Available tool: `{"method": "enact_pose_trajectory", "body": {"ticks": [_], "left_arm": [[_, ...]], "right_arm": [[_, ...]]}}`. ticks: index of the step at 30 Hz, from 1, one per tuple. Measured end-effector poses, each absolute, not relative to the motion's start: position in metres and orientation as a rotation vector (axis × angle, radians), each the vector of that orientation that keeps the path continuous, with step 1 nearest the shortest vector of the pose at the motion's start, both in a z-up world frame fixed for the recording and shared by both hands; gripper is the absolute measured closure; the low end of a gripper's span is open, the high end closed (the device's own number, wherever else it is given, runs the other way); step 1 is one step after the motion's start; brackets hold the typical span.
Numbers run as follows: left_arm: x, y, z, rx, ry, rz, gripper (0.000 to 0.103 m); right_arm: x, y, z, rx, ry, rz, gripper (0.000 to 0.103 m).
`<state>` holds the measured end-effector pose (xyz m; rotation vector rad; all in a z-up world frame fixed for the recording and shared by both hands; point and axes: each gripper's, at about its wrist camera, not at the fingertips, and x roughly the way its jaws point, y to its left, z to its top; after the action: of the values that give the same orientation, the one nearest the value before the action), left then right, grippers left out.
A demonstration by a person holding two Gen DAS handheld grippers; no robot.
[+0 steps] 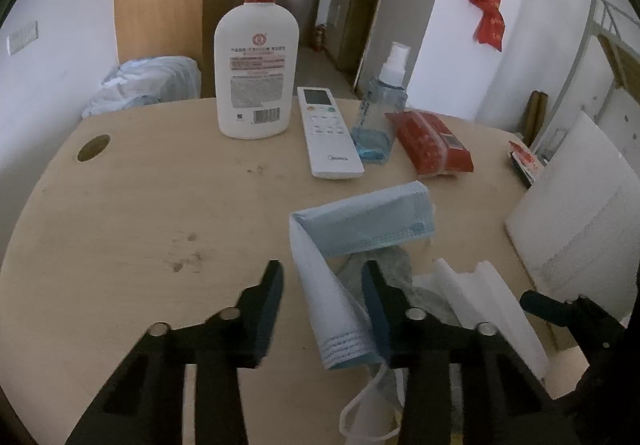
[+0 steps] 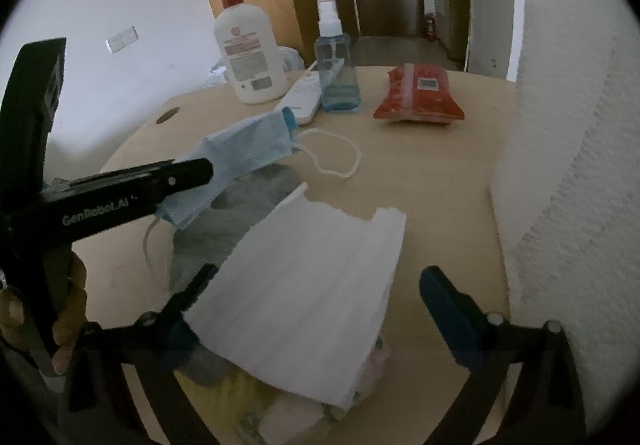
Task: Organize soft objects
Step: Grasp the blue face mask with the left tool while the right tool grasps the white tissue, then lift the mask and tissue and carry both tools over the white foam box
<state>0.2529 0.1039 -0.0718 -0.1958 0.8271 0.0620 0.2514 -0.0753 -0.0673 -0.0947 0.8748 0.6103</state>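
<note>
Left wrist view, jaws: the left gripper (image 1: pixel 322 293) has its jaws partly spread around a strip of the blue mask (image 1: pixel 360 221); the strip lies against the right-hand one, with a clear gap to the other, so nothing is pinched yet.
Left wrist view, task things: the blue mask lies folded on the worktop (image 1: pixel 140 229), over a grey cloth (image 1: pixel 394 259), with the white mask (image 1: pixel 480 297) just beside it.
Left wrist view, risk: I judge a squeeze could catch one layer only, or the ear loop (image 1: pixel 366 405), and drag the grey cloth along.
Left wrist view, hidden: the mask's lower end runs under the gripper body.
Right wrist view, jaws: the right gripper (image 2: pixel 320 291) has its jaws wide apart around the white mask, not pressing it.
Right wrist view, risk: the two grippers sit near each other and might collide; the spray bottle (image 2: pixel 336 73) could tip if cloth is swept back.
Right wrist view, hidden: soft yellowish things under the white mask are too blurred to name; the foam board (image 2: pixel 576 149) blocks the right side.
</note>
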Motion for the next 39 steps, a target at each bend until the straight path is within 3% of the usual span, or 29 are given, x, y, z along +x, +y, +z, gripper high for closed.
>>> {"method": "enact_pose_trajectory", "body": {"ticks": [2, 5, 7, 9, 14, 18, 20, 25, 39], "left_arm": [[0.253, 0.102, -0.072, -0.189, 0.826, 0.056, 0.073], [0.254, 0.101, -0.072, -0.189, 0.827, 0.044, 0.088], [0.254, 0.102, -0.071, -0.193, 0.821, 0.036, 0.091], [0.251, 0.101, -0.069, -0.188, 0.803, 0.034, 0.092], [0.247, 0.095, -0.062, -0.173, 0.768, 0.017, 0.092], [0.242, 0.095, -0.056, -0.176, 0.734, 0.010, 0.093], [0.240, 0.094, -0.055, -0.175, 0.726, 0.007, 0.093], [0.232, 0.093, -0.045, -0.170, 0.679, 0.002, 0.093], [0.196, 0.098, -0.013, -0.205, 0.537, 0.014, 0.093]], "right_arm": [[0.251, -0.075, -0.068, -0.099, 0.880, 0.602, 0.012], [0.250, -0.076, -0.067, -0.102, 0.884, 0.597, 0.017], [0.250, -0.076, -0.068, -0.104, 0.889, 0.593, 0.022], [0.249, -0.078, -0.068, -0.099, 0.892, 0.588, 0.029], [0.246, -0.085, -0.064, -0.070, 0.886, 0.593, 0.061], [0.244, -0.091, -0.061, -0.051, 0.873, 0.581, 0.070], [0.241, -0.092, -0.059, -0.053, 0.857, 0.581, 0.080], [0.235, -0.095, -0.053, -0.057, 0.829, 0.568, 0.090], [0.211, -0.108, -0.021, -0.030, 0.678, 0.540, 0.092]]}}
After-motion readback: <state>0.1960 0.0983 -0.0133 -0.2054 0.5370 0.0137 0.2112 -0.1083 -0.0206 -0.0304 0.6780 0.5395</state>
